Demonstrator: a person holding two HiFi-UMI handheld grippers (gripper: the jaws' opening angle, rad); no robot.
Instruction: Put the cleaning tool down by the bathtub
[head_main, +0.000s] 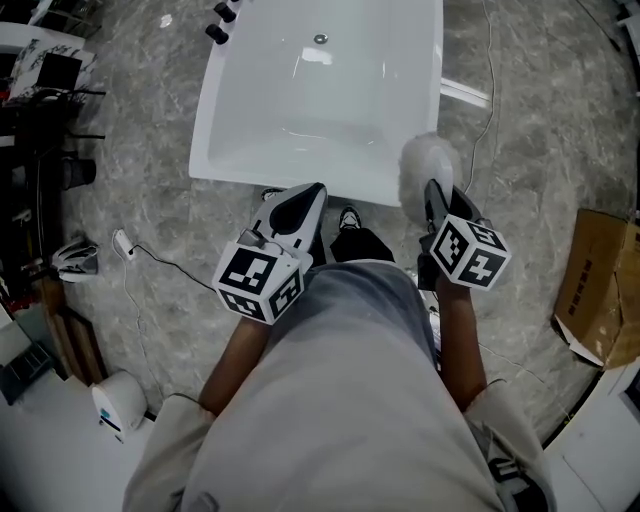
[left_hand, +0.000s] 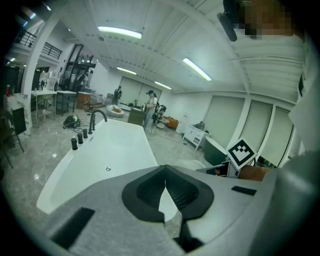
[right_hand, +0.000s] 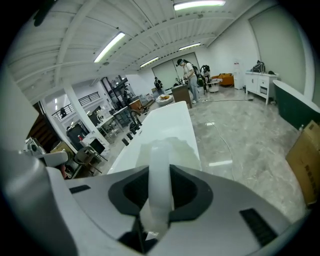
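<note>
bathtub (head_main: 300, 110), white and empty, lies lengthways on the grey marbled floor (head_main: 520, 120), with black taps (head_main: 222, 20) at its far left corner and a small drain (head_main: 320, 39) near the far end. person stands at the near end of it, shoes (head_main: 348, 216) just short of the rim, a gripper in each hand.

right gripper (head_main: 433, 190) has its jaws clamped on the pale, see-through handle of the cleaning tool (head_main: 428, 160). from the head view the tool's fluffy white head sits over the tub's near right corner, held up off the floor. in the right gripper view the handle (right_hand: 160, 170) runs straight up between the dark pads of the right gripper (right_hand: 159, 195), and the soft head spreads out beyond them, in front of the long white bathtub (right_hand: 170, 122).

left gripper (head_main: 308, 200) points at the near rim of the tub, left of the tool and apart from it. in the left gripper view its jaws (left_hand: 165, 182) meet at the tips with nothing between them; only a thin sliver of the tub (left_hand: 115, 150) shows through lower down.

cardboard box (head_main: 600, 290) lies on the floor well to the right, and a thin cable (head_main: 160, 262) trails across the floor at the left. people (right_hand: 190, 80) stand far off beyond the tub.
</note>
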